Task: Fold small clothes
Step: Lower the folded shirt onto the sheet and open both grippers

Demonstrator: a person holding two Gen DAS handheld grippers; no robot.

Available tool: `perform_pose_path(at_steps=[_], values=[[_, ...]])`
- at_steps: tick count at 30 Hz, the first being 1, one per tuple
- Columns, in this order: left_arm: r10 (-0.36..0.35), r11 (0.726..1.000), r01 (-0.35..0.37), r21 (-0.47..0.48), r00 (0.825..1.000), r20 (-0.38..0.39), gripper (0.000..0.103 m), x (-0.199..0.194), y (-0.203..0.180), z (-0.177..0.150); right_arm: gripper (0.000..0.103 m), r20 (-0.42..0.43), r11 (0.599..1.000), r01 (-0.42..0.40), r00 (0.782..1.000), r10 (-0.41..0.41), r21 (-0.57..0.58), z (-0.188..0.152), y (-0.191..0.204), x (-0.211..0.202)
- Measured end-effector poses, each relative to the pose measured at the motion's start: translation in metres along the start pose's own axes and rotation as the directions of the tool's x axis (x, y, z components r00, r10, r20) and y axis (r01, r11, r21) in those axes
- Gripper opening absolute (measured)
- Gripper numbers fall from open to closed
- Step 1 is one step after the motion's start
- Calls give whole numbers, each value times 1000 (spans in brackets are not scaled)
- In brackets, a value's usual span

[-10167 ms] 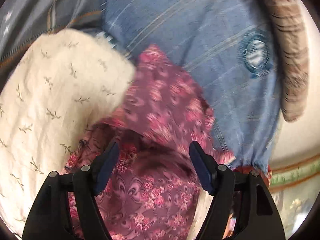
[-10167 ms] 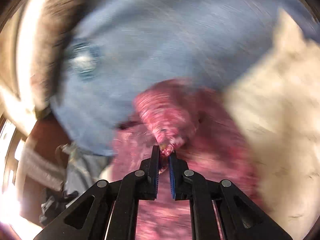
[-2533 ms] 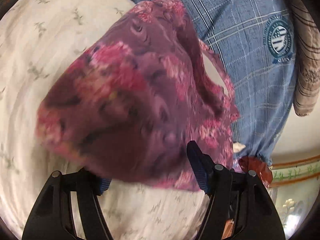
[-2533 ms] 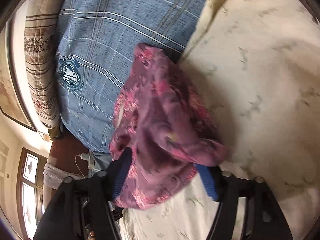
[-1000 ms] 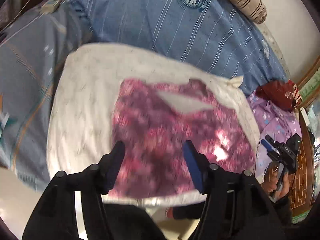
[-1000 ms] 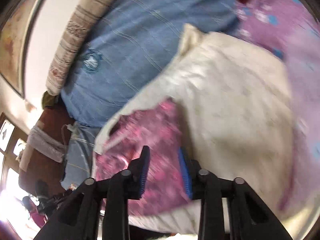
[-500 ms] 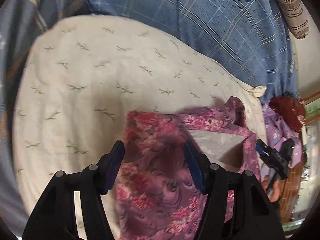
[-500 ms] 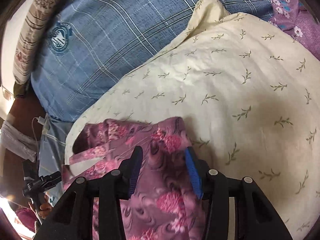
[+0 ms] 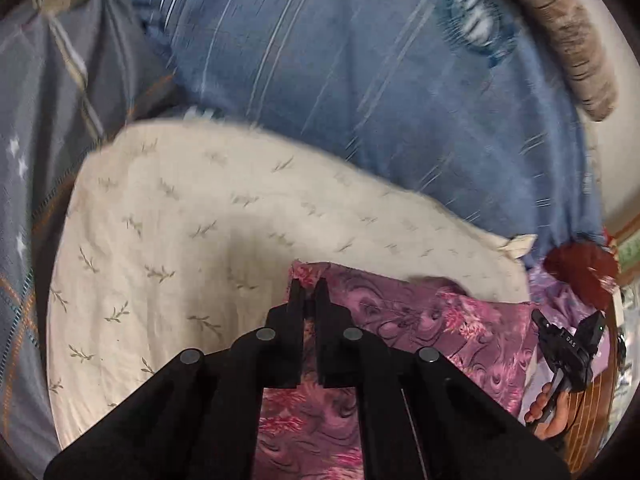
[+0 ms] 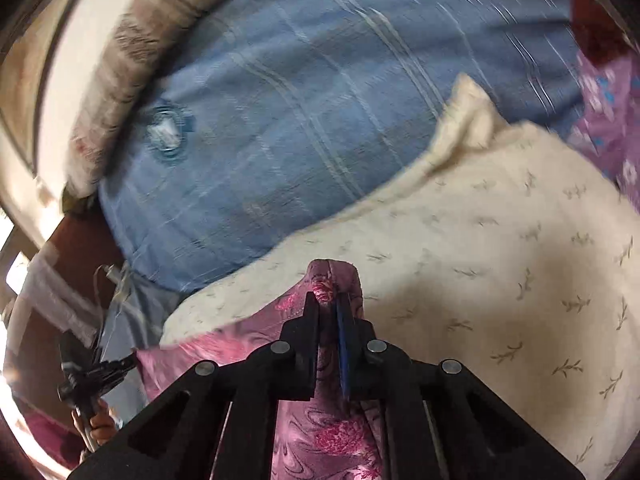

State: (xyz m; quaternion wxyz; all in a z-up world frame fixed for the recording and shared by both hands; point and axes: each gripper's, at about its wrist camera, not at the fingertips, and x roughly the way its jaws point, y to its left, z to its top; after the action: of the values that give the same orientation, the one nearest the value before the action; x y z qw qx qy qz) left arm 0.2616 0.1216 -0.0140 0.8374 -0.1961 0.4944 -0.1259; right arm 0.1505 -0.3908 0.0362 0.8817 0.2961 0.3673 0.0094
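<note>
A purple garment with pink flowers (image 9: 420, 320) lies on a cream pillow with a leaf print (image 9: 180, 208). My left gripper (image 9: 309, 286) is closing hard on the garment's far left corner, and its pads pinch the fabric. In the right wrist view the same garment (image 10: 240, 344) spreads to the left over the cream pillow (image 10: 500, 280). My right gripper (image 10: 328, 298) is closing hard on a raised fold at the far right corner, with the cloth bunched between its pads. The near part of the garment is hidden under both grippers.
A blue plaid cover (image 9: 360, 80) lies beyond the pillow, with a striped bolster (image 9: 560, 28) along the wall. A dark red thing (image 9: 576, 272) and a lilac flowered cloth (image 10: 604, 128) sit at the pillow's right end. Grey bedding (image 9: 40, 120) is to the left.
Both grippers stood open over the garment's far corners half a second ago. Now each has shut on its corner and pinches the cloth. Both views have shifted and are blurred.
</note>
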Motion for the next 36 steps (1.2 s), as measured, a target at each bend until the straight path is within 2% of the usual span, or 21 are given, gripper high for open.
perform_pose_path(at_steps=[2, 4, 6, 9, 10, 12, 13, 14, 17, 20, 22, 26, 29, 30, 31, 33, 36], values=[[56, 997, -61, -47, 993, -103, 3, 30, 12, -1, 8, -58, 998, 39, 998, -36, 57, -5, -21, 21], [49, 996, -58, -60, 988, -145, 3, 42, 19, -5, 11, -130, 991, 107, 987, -95, 86, -18, -38, 41], [34, 997, -42, -60, 991, -127, 5, 34, 19, -5, 22, -162, 988, 129, 980, -113, 90, -25, -42, 45], [3, 998, -7, -57, 997, -79, 6, 4, 17, -1, 22, -102, 988, 136, 986, -128, 77, -23, -35, 23], [-10, 999, 7, -49, 998, -65, 10, -8, 18, -2, 22, -81, 988, 136, 988, -130, 69, -21, -31, 14], [-21, 999, 20, -26, 998, -51, 24, -32, 17, -13, 23, -36, 996, 74, 997, -73, 42, -21, -18, -11], [-29, 999, 28, -17, 998, -49, 34, -44, 17, -24, 26, -29, 998, 48, 998, -47, 32, -22, -11, -18], [-47, 999, 47, -9, 998, -50, 39, -57, 15, -38, 28, -31, 1000, 5, 1000, -5, 16, -26, -3, -28], [-119, 993, 118, -19, 990, -79, 46, -88, 17, -90, 38, -95, 991, -125, 988, 120, -46, -56, 24, -46], [-214, 974, 203, -97, 971, -109, 52, -112, 27, -145, 39, -173, 983, -161, 974, 144, -88, -94, 41, -51], [-257, 960, 238, -148, 958, -129, 55, -119, 34, -175, 39, -212, 984, -165, 966, 148, -67, -113, 41, -55], [-319, 935, 283, -213, 935, -154, 58, -112, 38, -209, 40, -245, 990, -139, 959, 142, 29, -134, 19, -79], [-333, 923, 281, -264, 926, -179, 59, -90, 41, -216, 59, -291, 979, -173, 936, 199, 110, -153, 4, -97], [-330, 920, 271, -282, 925, -188, 59, -82, 43, -215, 70, -310, 978, -170, 929, 201, 124, -164, -1, -102], [-327, 918, 263, -298, 925, -193, 59, -74, 44, -215, 71, -330, 980, -152, 925, 188, 132, -174, -7, -103], [-310, 914, 233, -332, 929, -203, 59, -60, 48, -211, 71, -320, 981, -97, 936, 148, 168, -183, -21, -100], [-295, 905, 213, -368, 938, -183, 59, -51, 53, -202, 71, -223, 957, -73, 965, 139, 280, -179, -47, -89]])
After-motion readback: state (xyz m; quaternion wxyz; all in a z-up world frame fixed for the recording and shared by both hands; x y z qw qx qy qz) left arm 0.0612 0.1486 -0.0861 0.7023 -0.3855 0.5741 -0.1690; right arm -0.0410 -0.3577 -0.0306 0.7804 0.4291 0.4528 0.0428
